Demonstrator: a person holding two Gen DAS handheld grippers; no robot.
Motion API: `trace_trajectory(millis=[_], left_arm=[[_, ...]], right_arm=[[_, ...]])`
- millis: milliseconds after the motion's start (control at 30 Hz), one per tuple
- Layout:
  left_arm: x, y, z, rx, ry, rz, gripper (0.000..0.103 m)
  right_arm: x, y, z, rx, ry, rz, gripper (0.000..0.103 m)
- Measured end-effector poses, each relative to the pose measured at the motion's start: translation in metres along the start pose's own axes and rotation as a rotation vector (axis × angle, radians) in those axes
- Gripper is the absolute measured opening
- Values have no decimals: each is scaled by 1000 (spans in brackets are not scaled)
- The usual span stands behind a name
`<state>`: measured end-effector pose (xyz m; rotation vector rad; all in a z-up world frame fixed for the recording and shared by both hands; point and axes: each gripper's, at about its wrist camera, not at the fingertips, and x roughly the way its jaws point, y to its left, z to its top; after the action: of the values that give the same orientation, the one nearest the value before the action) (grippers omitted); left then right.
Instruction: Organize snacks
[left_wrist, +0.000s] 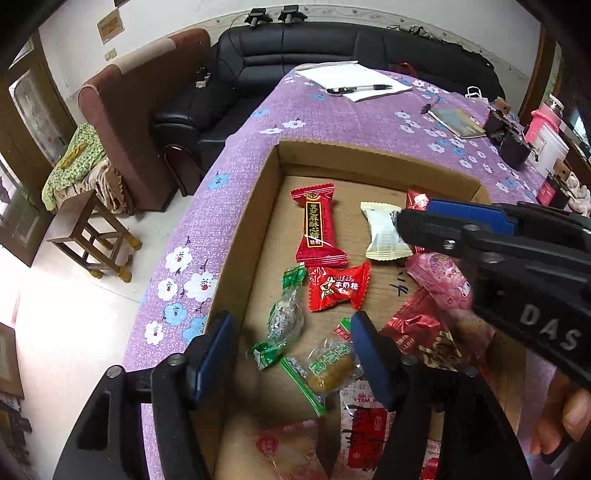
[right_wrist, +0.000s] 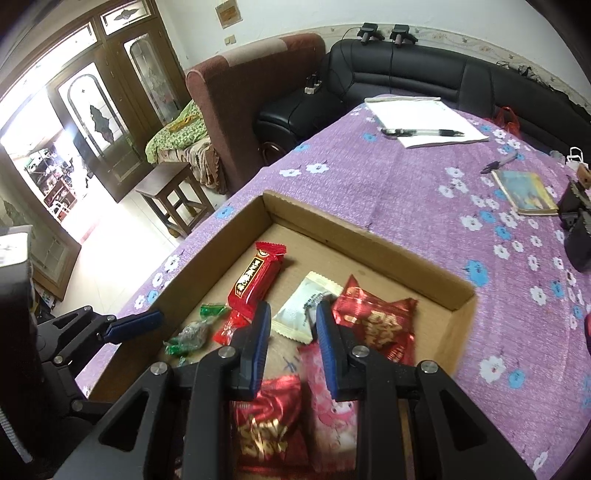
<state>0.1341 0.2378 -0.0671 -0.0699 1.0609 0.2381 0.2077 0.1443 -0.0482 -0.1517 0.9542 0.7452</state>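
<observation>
White "DAS" on the right gripper (left_wrist: 415, 218) arm; other wrapper print too small to read.

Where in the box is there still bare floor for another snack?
Free: the cardboard box floor along the far wall, beyond the long red candy and white packet, and its far right corner. Crowded: the near half, with red and pink bags overlapping.

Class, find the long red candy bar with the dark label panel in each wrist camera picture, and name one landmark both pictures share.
Left wrist view: the long red candy bar lies upright in the cardboard box, above centre, left of the white packet.
Right wrist view: the bar lies tilted, left of centre, near the far-left corner.
Shared landmark: the white packet beside it.
</observation>
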Motion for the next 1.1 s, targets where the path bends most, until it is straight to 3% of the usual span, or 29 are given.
trace_trajectory(millis=[267, 800, 867, 933, 1100], left_arm=[[-28, -1, -10, -17, -84, 43, 91], [-71, -20, -40, -34, -147, 39, 92], [-76, -21, -44, -43, -154, 35, 92], [-83, -24, -50, -51, -162, 43, 92], [-99, -30, -65, -62, -198, 92, 98]], right_arm=[[-44, -7, -14, 19, -61, -5, 36], [-128, -10, -58, 51, -183, -9, 54], [-135, -10, -65, 53, -193, -8, 59], [-141, -11, -72, 52, -206, -12, 71], [-158, -13, -100, 55, -236, -14, 80]])
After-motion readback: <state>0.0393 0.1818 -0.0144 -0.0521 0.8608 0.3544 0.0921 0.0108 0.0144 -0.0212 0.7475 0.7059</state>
